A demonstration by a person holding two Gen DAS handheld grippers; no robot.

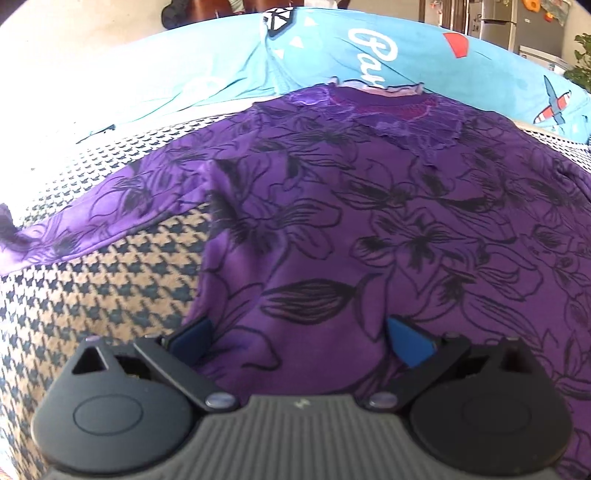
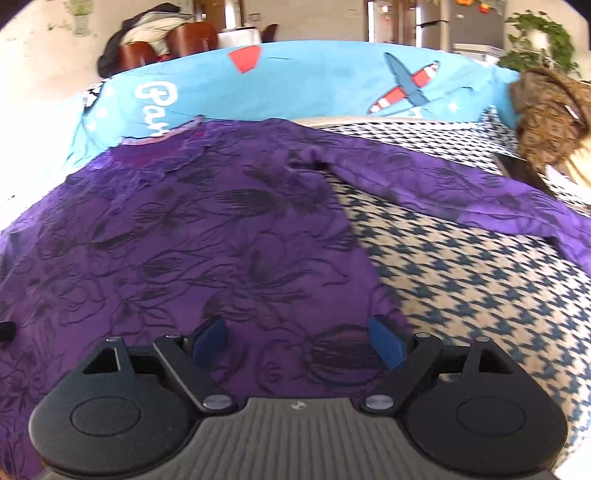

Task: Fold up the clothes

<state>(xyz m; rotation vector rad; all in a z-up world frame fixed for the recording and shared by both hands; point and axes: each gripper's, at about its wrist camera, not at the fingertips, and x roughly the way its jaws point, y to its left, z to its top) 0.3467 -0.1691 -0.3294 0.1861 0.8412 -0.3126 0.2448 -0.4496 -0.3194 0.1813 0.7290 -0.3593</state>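
Houndstooth cloth (image 1: 110, 273) covers the surface in front of you, and a purple top (image 1: 369, 221) with black flower outlines lies spread flat on it, neckline at the far side. Behind the top runs a blue sheet (image 2: 295, 85) printed with white lettering and a red-and-white plane. Farther back you can make out brown chairs (image 2: 166, 44), a fridge (image 1: 517, 26) and a green plant (image 2: 535, 37); a brown fuzzy thing (image 2: 550, 122) sits at the far right edge of the surface.

Your left gripper (image 1: 299, 341) hangs over the near left part of the top, with its jaws wide apart and nothing clamped. The top's left side edge runs down to the left blue pad (image 1: 192, 339), so that pad sits just at the fabric's border while the right pad is over purple cloth. The left sleeve (image 1: 92, 221) stretches away to the left across the houndstooth.

Your right gripper (image 2: 299, 343) hangs over the near right part of the top, jaws likewise wide apart and empty. The top's right side edge passes close beside the right blue pad (image 2: 388, 345), with bare houndstooth just beyond it. The right sleeve (image 2: 461, 192) reaches off to the right.

Both grippers point forward and downward at the fabric. Whether the pads touch the cloth you cannot tell from these views.
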